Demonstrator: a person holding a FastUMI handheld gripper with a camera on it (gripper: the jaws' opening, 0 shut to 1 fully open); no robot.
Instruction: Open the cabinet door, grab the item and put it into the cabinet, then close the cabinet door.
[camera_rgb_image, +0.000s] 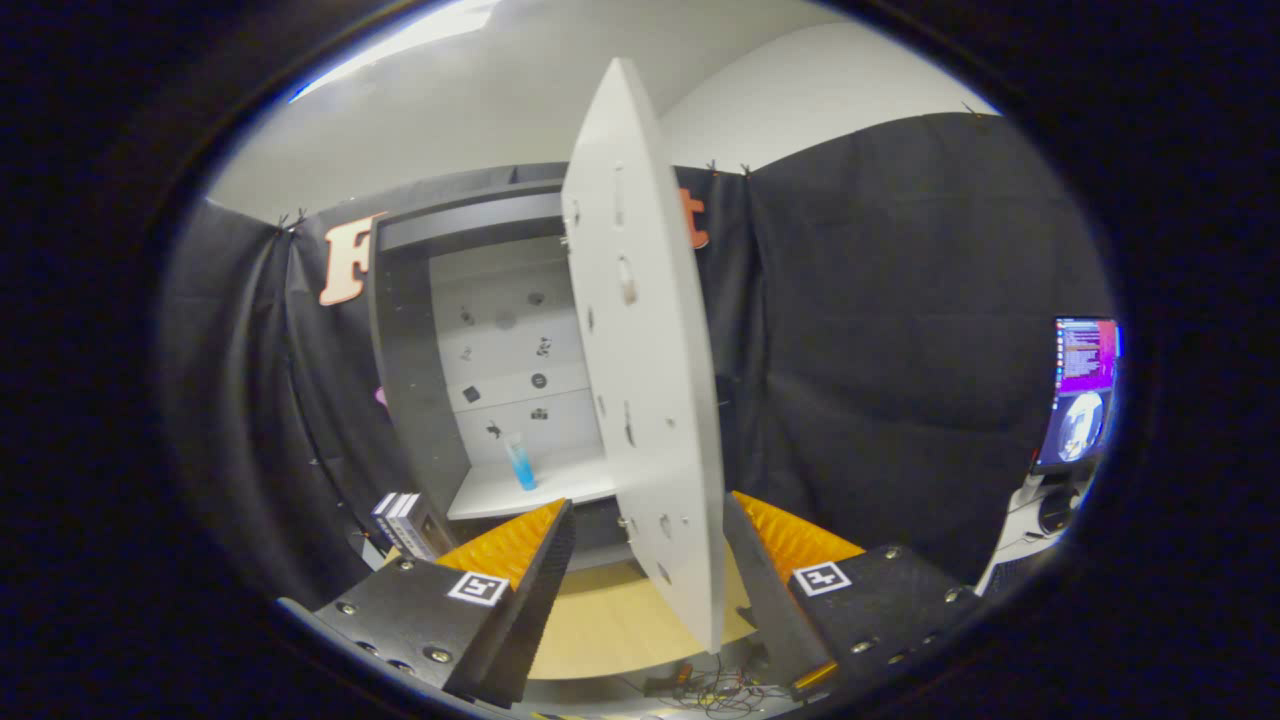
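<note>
The closing step is judged to be in hand: the item (520, 462), a slim pale-blue bottle with a lighter cap, is seen standing upright on the bottom shelf inside the cabinet (400, 380), well beyond the fingers. The gripper (648, 545) is held open and empty, with the lower free edge of the white cabinet door (650, 380) lying between its fingers, though contact cannot be told. For the next move, the door is to be swung leftward until it meets the cabinet front.
</note>
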